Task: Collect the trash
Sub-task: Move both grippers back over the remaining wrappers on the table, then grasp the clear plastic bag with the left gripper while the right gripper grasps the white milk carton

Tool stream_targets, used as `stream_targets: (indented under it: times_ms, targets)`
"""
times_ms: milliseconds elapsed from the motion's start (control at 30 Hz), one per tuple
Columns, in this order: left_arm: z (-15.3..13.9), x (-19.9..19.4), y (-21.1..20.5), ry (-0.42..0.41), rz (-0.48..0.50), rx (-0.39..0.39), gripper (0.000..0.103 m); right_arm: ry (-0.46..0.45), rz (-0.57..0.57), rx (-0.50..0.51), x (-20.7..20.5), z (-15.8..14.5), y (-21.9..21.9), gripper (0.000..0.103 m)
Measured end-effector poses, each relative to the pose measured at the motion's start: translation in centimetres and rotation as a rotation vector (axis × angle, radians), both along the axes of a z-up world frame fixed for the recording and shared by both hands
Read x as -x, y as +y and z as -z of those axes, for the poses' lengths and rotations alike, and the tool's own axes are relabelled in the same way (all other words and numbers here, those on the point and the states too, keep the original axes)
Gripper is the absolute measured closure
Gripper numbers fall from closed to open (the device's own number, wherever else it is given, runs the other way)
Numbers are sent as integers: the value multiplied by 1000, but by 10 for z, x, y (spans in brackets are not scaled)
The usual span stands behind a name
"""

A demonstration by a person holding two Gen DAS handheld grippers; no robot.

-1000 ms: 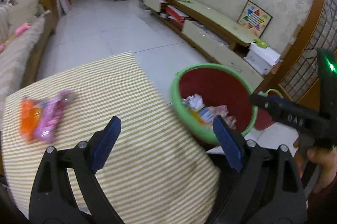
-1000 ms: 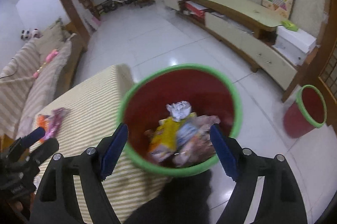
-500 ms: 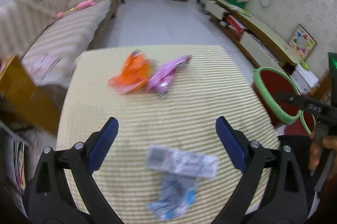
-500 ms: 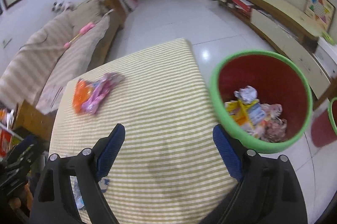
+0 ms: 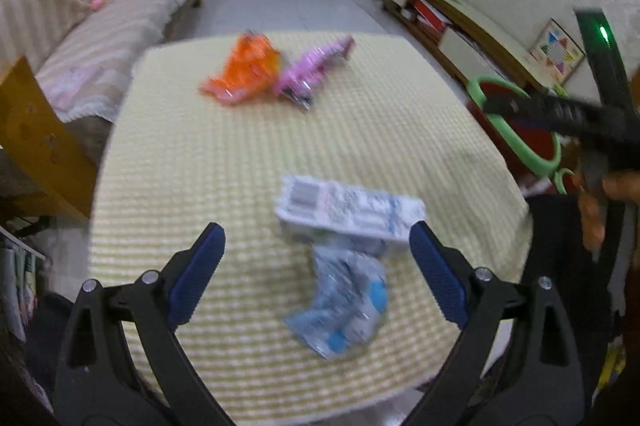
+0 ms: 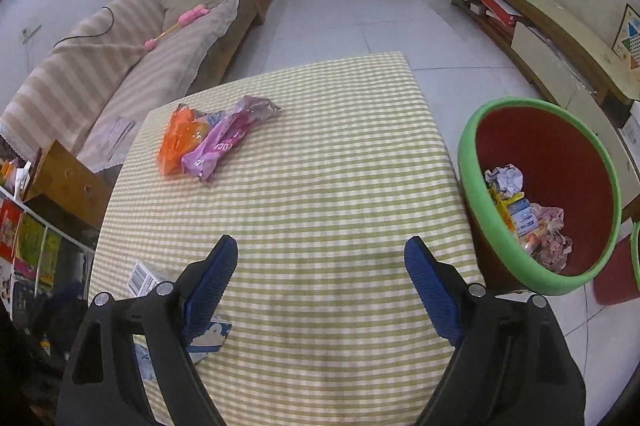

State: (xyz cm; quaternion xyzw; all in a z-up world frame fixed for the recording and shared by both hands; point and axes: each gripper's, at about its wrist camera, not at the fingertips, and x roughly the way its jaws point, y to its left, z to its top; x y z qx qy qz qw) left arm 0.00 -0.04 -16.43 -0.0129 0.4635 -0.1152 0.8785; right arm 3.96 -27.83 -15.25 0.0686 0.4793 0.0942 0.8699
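Just ahead of the left tool (image 5: 316, 258), on the near part of the checked worktop (image 5: 192, 161), lie two pieces of trash touching each other: a white wrapper with a barcode (image 5: 348, 209) and, nearer the person, a crumpled blue-and-white packet (image 5: 344, 306). The white wrapper stretches crosswise, its long axis running roughly from one blue pad to the other, with its right end close by the right-hand pad. The blue packet sits lower, between the two arms of the tool and right of centre. That tool's jaws stand wide apart with nothing pressed between them.

From the right tool (image 6: 320, 274) the same pair shows only as a barcoded corner (image 6: 142, 280) and a blue scrap (image 6: 210, 336) off to its left, mostly hidden behind its left finger. Its jaws are also spread and empty, over bare cloth.

So the left hand looks the better placed for this pair. I judge it would want to drop onto them, perhaps with the wrist turned so the pads close across the white wrapper's short side.

Farther off, toward the far left of the cloth, an orange wrapper (image 6: 178, 141) and a pink wrapper (image 6: 228, 135) lie overlapping. The red bin with the green rim (image 6: 480, 193) stands on the floor beside the worktop's right edge, nearer the right hand, already part full.
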Motion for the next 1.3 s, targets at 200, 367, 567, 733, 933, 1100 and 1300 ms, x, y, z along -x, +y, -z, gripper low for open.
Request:
stream_targets:
  times_ms: [200, 367, 567, 733, 933, 1100, 1300]
  targets:
    - [38, 8, -17, 109, 53, -44, 13, 9, -34, 14, 1, 2, 9, 21]
    - [58, 2, -18, 165, 57, -55, 43, 15, -58, 18, 7, 2, 18, 21]
    - [52, -5, 1, 154, -8, -11, 71, 52, -175, 29, 15, 13, 49, 21]
    - [31, -7, 35, 97, -148, 8, 71, 74, -294, 38, 16, 22, 83, 22]
    - [18, -9, 79, 67, -280, 33, 70, 76, -455, 74, 15, 28, 128, 22]
    - [15, -5, 89, 57, -306, 38, 70, 113, -518, 108, 13, 46, 150, 21]
    - [12, -10, 86, 43, -304, 30, 69, 170, -518, 101, 17, 65, 152, 40]
